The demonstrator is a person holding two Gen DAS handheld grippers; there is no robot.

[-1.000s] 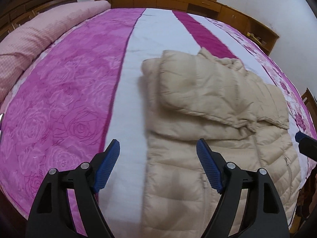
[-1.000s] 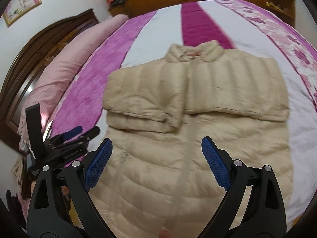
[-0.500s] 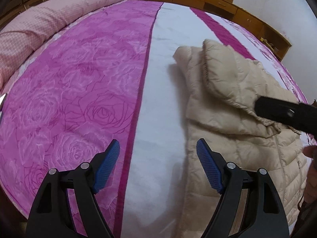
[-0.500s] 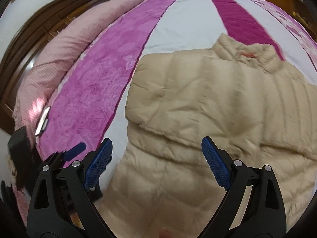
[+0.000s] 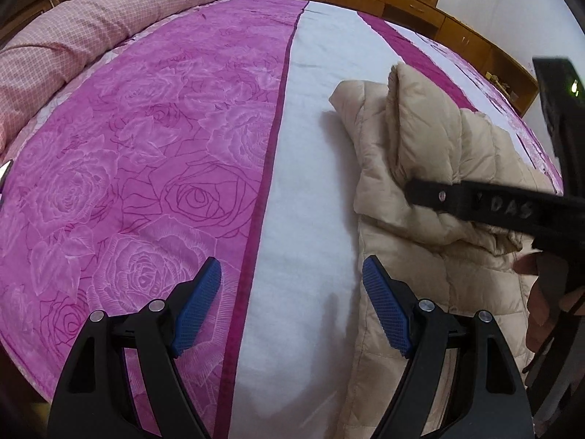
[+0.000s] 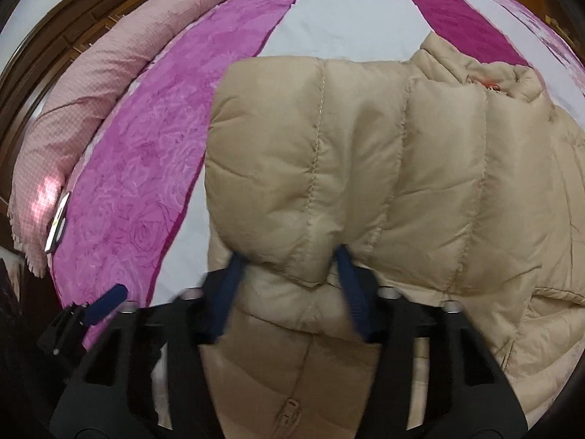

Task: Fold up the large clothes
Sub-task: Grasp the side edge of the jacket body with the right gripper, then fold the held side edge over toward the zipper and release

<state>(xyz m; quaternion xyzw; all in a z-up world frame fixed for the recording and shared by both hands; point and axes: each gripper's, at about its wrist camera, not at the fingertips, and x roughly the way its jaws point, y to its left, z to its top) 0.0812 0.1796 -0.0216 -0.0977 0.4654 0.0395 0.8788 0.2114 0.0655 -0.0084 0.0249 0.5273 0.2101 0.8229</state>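
Task status: folding is begun, not finished.

The pink checked bolster [image 5: 91, 25] lies at 10 o'clock in the left wrist view, along the far left edge of the bed [image 5: 153, 153], which carries a magenta rose-patterned cover with a white stripe. A phone-like flat object [image 6: 57, 223] rests at 9 o'clock in the right wrist view, at the bolster's edge.

The left gripper [image 5: 290, 307] hovers at 6 o'clock with its blue pads apart and nothing between them; it is over the white stripe, just beside the jacket's left edge.

The beige quilted down jacket [image 5: 431, 168] lies front up on the white stripe, at 3 o'clock in the left view. One sleeve [image 6: 329, 153] is already laid across the chest; the collar [image 6: 486, 69] sits at 1 o'clock in the right view and the zipper pull [image 6: 289, 404] at 6 o'clock.

The right gripper [image 6: 289, 285] has its pads pressed into the cuff end of that sleeve; the frame is blurred there, but the grip appears clamped on the fabric.

Judged remaining: settle this sleeve, then fold the body. The far sleeve's condition cannot be told.
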